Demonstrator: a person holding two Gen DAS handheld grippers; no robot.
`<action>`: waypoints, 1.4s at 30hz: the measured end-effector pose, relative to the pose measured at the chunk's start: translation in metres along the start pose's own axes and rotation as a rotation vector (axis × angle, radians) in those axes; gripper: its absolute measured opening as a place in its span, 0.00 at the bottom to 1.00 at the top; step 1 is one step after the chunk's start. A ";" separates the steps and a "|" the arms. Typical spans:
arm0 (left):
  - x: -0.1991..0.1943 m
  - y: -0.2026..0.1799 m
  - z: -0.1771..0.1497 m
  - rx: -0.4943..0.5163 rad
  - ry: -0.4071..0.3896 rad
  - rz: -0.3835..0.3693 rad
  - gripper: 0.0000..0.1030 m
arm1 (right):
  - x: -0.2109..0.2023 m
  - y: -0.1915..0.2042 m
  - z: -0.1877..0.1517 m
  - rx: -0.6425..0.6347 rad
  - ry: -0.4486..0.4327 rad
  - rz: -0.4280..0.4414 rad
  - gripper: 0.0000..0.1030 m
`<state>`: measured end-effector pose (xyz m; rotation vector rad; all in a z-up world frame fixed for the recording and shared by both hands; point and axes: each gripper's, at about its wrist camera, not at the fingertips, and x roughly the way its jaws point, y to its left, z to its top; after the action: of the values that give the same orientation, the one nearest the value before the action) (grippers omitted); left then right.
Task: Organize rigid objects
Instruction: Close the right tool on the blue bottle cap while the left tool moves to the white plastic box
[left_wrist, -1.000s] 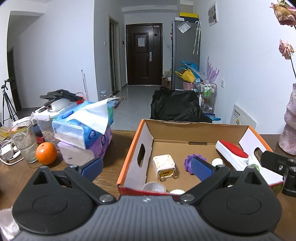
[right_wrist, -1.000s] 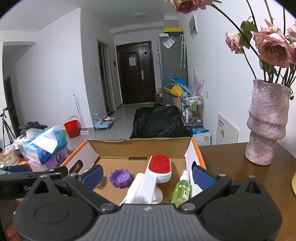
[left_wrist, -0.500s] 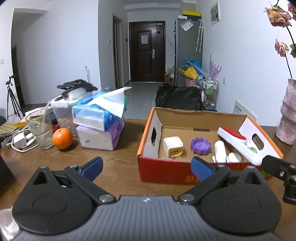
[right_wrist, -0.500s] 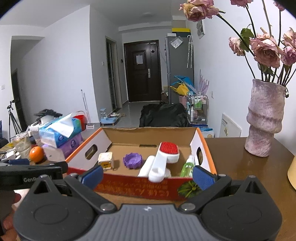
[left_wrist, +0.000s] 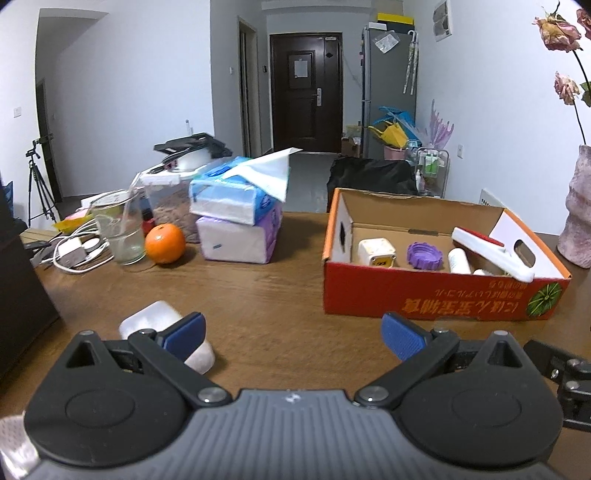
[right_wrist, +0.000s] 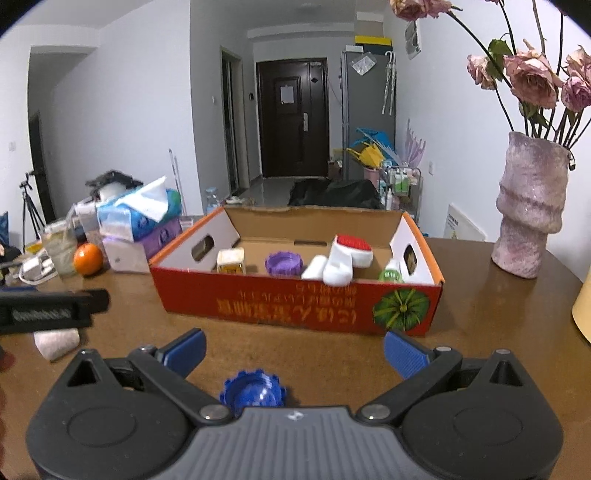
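Wooden table (right_wrist: 480, 314) under both your spread grippers (left_wrist: 293, 332) (right_wrist: 293, 349); ridged blue cap (right_wrist: 253, 393) near right one, cardboard box (right_wrist: 295, 306) bears upside-down orange characters

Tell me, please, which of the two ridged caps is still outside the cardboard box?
The blue cap, on the table by the right hand-held gripper; the purple cap lies inside the box.
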<state>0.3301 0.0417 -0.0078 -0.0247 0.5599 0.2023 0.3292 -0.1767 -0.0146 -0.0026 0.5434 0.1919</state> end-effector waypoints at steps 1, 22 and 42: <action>-0.002 0.002 -0.002 0.000 0.002 0.002 1.00 | 0.001 0.001 -0.004 0.000 0.009 -0.005 1.00; -0.007 0.052 -0.026 -0.039 0.029 0.053 1.00 | 0.040 0.032 -0.048 -0.023 0.114 -0.054 0.90; 0.016 0.079 -0.029 -0.065 0.057 0.112 1.00 | 0.056 0.040 -0.047 0.005 0.105 -0.072 0.51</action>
<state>0.3129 0.1196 -0.0383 -0.0626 0.6121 0.3300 0.3444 -0.1294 -0.0815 -0.0273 0.6476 0.1200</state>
